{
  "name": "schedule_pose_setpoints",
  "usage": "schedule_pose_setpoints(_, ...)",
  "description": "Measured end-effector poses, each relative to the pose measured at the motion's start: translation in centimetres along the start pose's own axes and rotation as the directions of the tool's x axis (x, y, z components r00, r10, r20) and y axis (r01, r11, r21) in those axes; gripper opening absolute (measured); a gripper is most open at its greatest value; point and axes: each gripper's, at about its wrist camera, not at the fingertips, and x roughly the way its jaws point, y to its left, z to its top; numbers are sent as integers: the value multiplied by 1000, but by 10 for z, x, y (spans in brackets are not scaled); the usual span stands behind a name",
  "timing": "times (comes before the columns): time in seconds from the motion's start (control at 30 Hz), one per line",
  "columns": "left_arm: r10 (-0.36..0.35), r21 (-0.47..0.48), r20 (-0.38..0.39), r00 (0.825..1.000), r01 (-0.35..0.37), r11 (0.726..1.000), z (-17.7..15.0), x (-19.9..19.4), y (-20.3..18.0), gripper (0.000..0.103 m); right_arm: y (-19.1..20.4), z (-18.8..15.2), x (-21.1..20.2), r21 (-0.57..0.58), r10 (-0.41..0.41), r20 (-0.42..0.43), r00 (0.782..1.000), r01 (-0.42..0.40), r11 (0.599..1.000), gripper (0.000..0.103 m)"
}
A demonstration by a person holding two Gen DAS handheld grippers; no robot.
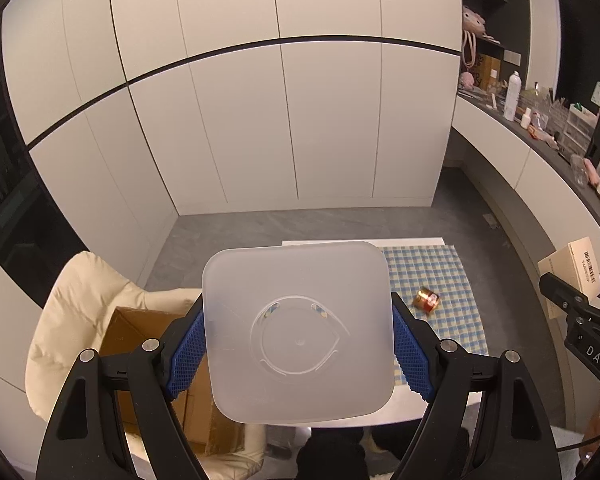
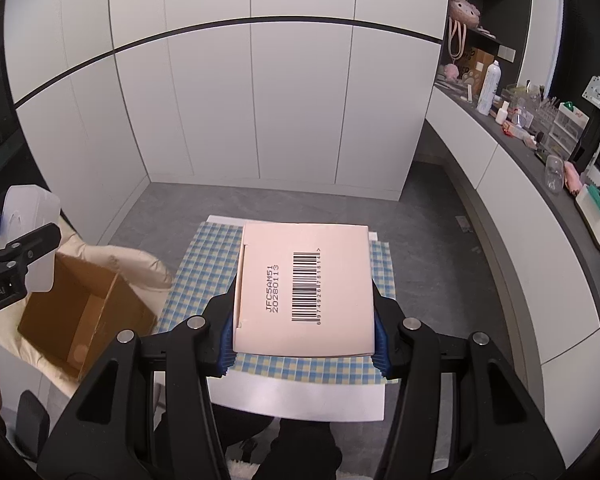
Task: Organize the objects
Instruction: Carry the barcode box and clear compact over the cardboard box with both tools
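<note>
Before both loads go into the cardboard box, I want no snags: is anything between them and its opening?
Nothing visible. The cardboard box stands open-topped on the cushion, seemingly empty. The frosted tub and white carton are both held clear above the table.

Wall: ahead of my tools I see tall white cabinet panels [image 2: 228,92], crossed by one dark horizontal seam.
Floor: grey and mottled [image 2: 300,200], running from the panels back toward me.
Right side: a long white unit with a dark top [image 2: 512,148] curves along, crowded with bottles and small organisers.
Shelves: dark niche [image 2: 476,20] above it, holding a pink plush.
Left side: a cream padded chair [image 1: 60,320]; a dark glass panel [image 1: 4,184] beyond.
Light: even, indoor.
</note>
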Motion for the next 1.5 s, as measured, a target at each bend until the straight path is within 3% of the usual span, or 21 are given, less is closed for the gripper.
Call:
schedule_pose_setpoints(0.37, -46, -8, 20, 999, 46, 999, -60, -35, 1, 83, 4, -71, -21, 19, 45, -22, 999, -45, 999, 54)
schedule_pose_setpoints(0.5, -23, 24, 25, 999, 23, 999, -83, -41, -3, 83, 7, -97, -27, 21, 57, -32, 998, -57, 998, 54)
schedule_pose_setpoints(1.17, -32, -29, -78, 996, 30, 999, -183, -41, 17, 83, -4, -217, -33, 113, 49, -137, 989, -33, 993, 54)
schedule_pose_setpoints(1.37, -14, -47, -128, 992, 8, 999, -214, -37, 28, 83, -9, -237, -39, 106, 45, -152, 987, -29, 994, 54)
schedule_pose_setpoints(1.5, -9, -76, -143, 990, -1, 997, -216, -30, 37, 83, -12, -241, -41, 104, 46, -152, 987, -30, 994, 54)
